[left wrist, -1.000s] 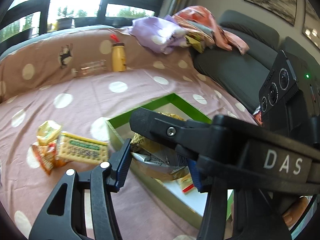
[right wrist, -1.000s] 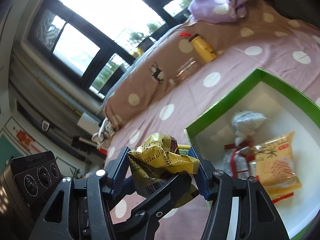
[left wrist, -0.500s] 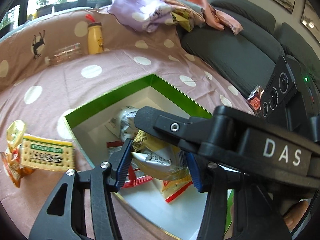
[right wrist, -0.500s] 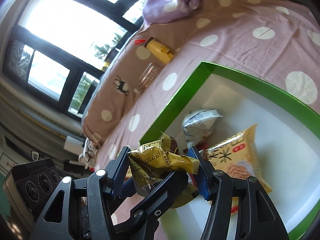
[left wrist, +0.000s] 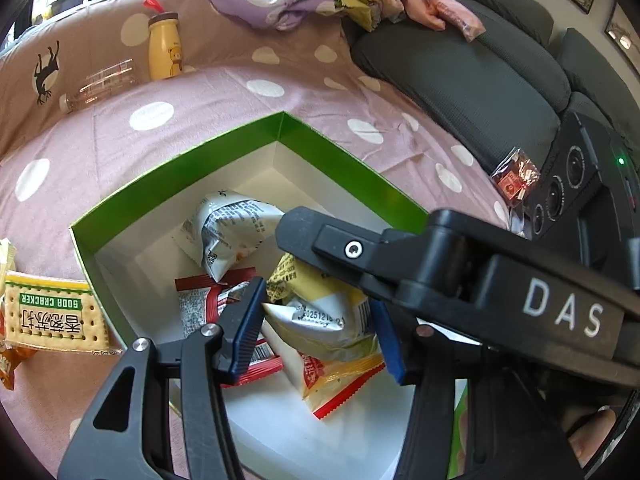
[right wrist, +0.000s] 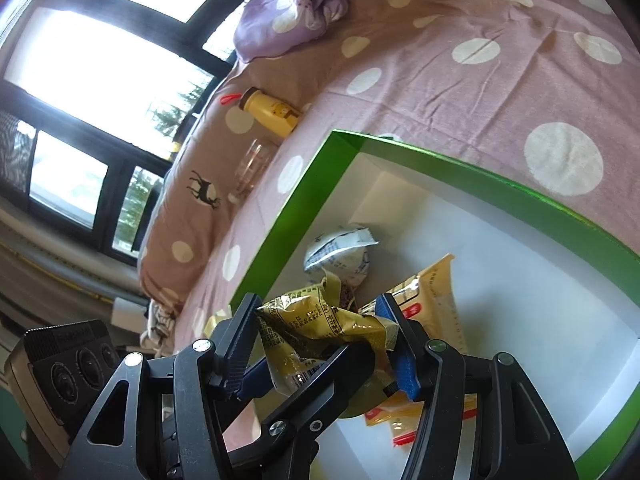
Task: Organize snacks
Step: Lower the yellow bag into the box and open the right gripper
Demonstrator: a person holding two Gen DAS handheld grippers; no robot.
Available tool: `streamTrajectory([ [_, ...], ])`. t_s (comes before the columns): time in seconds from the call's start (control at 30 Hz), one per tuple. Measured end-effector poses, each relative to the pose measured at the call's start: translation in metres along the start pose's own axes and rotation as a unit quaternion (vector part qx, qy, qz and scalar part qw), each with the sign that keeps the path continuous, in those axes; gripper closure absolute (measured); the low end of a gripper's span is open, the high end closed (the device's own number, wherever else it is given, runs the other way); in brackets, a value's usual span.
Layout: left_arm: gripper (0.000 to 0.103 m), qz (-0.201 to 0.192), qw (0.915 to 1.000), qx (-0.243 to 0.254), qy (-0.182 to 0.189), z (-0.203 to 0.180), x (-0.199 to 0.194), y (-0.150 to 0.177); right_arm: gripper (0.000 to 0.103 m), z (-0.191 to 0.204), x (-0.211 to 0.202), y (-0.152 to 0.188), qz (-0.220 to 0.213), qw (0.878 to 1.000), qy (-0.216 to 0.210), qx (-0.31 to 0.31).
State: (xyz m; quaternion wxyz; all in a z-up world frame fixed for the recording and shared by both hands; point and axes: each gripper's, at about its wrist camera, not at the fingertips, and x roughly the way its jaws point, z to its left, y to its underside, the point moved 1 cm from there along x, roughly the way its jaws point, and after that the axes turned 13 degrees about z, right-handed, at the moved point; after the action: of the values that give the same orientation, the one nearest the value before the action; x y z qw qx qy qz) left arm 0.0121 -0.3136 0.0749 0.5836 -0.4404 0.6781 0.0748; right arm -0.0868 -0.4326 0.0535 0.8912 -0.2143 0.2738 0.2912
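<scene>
Indoors, polka-dot bedspread (left wrist: 224,120) by windows (right wrist: 100,60), both grippers' fingers (right wrist: 394,344) pinching yellow snack packet (right wrist: 320,320) over green box (right wrist: 288,216).

White capital letters "DAS" are printed on the black arm of the right claw (left wrist: 320,316), at the lower right of the left wrist view. At the left edge of that view, a cracker packet (left wrist: 52,312) lying on the bed carries a green band reading "SODA CRACKER", seen upside down, with large Chinese characters beneath it. At the centre of the same view, the yellow and white snack packet (left wrist: 320,312) gripped between the blue pads shows a stamped date code beginning "2025121"; its last digits are unclear. Print on the other packets is too small to read.
</scene>
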Motion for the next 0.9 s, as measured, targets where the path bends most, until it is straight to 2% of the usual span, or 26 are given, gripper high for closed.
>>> streamTrajectory([
  [0.27,0.051,0.005,1.0,0.0,0.007,0.0,0.004,-0.001,0.041,-0.002,-0.004,0.0,-0.01,1.0,0.009,0.008],
  [0.47,0.047,-0.001,1.0,-0.008,-0.002,-0.001,0.001,0.002,0.041,-0.003,-0.006,0.0,-0.016,1.0,0.019,0.01],
  [0.57,0.046,-0.009,0.9999,-0.009,0.003,0.002,-0.007,0.007,0.041,0.001,-0.013,0.0,-0.044,0.998,0.055,0.003],
  [0.7,0.044,-0.032,0.9994,-0.011,-0.009,0.008,-0.028,0.017,0.041,0.005,-0.024,0.001,-0.075,0.995,0.067,0.001],
  [0.77,0.04,-0.047,0.9986,-0.018,-0.016,0.014,-0.041,0.023,0.041,0.008,-0.029,0.002,-0.09,0.994,0.065,-0.003],
  [0.83,0.029,-0.062,0.9974,-0.024,-0.028,0.021,-0.056,0.032,0.041,0.015,-0.033,0.004,-0.099,0.992,0.073,-0.013],
  [0.9,0.025,-0.076,0.9955,-0.034,-0.045,0.031,-0.071,0.042,0.04,0.021,-0.035,0.007,-0.11,0.99,0.082,-0.022],
])
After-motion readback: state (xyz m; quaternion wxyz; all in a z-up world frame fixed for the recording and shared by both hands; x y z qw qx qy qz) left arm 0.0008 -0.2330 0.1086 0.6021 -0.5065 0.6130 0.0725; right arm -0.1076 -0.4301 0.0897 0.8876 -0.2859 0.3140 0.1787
